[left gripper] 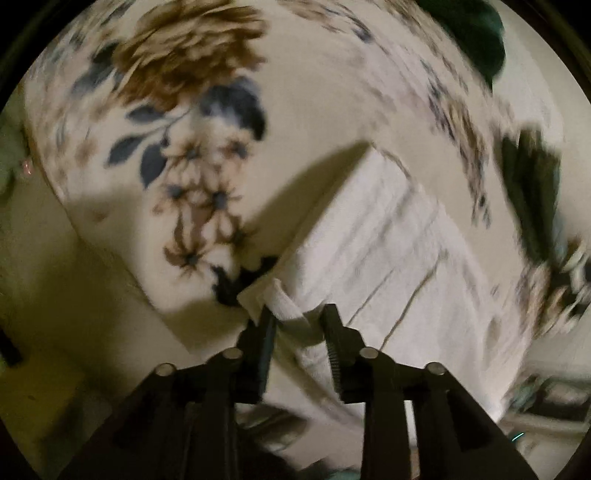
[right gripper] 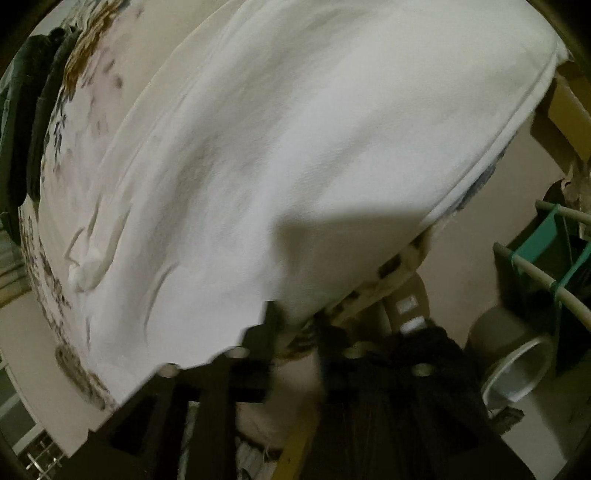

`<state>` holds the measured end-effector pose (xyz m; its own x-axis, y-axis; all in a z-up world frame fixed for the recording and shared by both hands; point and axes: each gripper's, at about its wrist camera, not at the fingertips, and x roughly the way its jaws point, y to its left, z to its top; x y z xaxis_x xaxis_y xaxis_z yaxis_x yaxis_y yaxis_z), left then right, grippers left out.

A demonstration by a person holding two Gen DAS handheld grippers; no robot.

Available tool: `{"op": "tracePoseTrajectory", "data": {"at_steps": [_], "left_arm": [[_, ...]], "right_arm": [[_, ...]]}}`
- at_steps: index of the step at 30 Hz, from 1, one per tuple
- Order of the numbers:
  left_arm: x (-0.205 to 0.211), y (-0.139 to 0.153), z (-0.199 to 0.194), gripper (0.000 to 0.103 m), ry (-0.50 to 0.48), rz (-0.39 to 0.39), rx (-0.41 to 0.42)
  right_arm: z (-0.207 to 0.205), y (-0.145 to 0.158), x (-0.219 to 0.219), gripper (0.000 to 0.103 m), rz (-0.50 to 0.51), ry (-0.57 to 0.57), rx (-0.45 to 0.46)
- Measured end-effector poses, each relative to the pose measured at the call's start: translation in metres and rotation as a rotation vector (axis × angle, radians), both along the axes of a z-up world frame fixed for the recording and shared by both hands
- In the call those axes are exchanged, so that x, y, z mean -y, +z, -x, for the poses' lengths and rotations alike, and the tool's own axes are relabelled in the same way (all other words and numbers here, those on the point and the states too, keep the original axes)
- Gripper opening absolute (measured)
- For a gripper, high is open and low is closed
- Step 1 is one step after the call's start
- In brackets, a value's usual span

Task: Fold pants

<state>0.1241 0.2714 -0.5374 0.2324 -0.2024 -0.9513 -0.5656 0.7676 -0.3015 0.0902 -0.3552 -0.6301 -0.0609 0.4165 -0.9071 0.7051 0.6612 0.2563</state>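
White pants [left gripper: 388, 236] lie folded on a floral bedspread [left gripper: 192, 122]. In the left wrist view my left gripper [left gripper: 299, 317] sits at the near corner of the pants, with a bunch of white fabric between its fingers, which stand a little apart. In the right wrist view the white pants [right gripper: 295, 147] fill most of the frame. My right gripper [right gripper: 295, 321] is at their near edge, fabric between its fingers. Both views are blurred by motion.
Dark green garments [left gripper: 476, 33] lie at the far right of the bed, and also show in the right wrist view [right gripper: 26, 110]. Right of the bed stand a teal-clipped rack [right gripper: 546, 254], a pale bucket [right gripper: 517, 369] and a wooden frame [right gripper: 565, 107].
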Motion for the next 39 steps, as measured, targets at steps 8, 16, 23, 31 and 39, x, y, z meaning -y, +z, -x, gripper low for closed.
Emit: {"op": "tracePoseTrajectory", "data": {"at_steps": [8,16,23,31,39], "left_arm": [[0.100,0.076,-0.032,0.076,-0.233,-0.166,0.104],[0.236,0.035,-0.108,0.076,-0.444,-0.093,0.098],[0.276,0.027,-0.127,0.076,-0.519,-0.054,0.085],[0.288,0.005,-0.152,0.076,-0.490,-0.007,0.046],[0.286,-0.020,-0.180,0.076,-0.466,-0.024,0.013]], "right_arm": [[-0.072,0.051,0.014,0.047,-0.019,0.002,0.128],[-0.142,-0.019,0.019,0.028,-0.079,-0.181,-0.079],[-0.150,0.028,0.024,0.002,0.018,-0.168,0.037],[-0.159,0.014,0.038,0.018,-0.060,-0.089,0.120],[-0.072,0.064,0.122,0.061,-0.004,-0.168,0.288]]}}
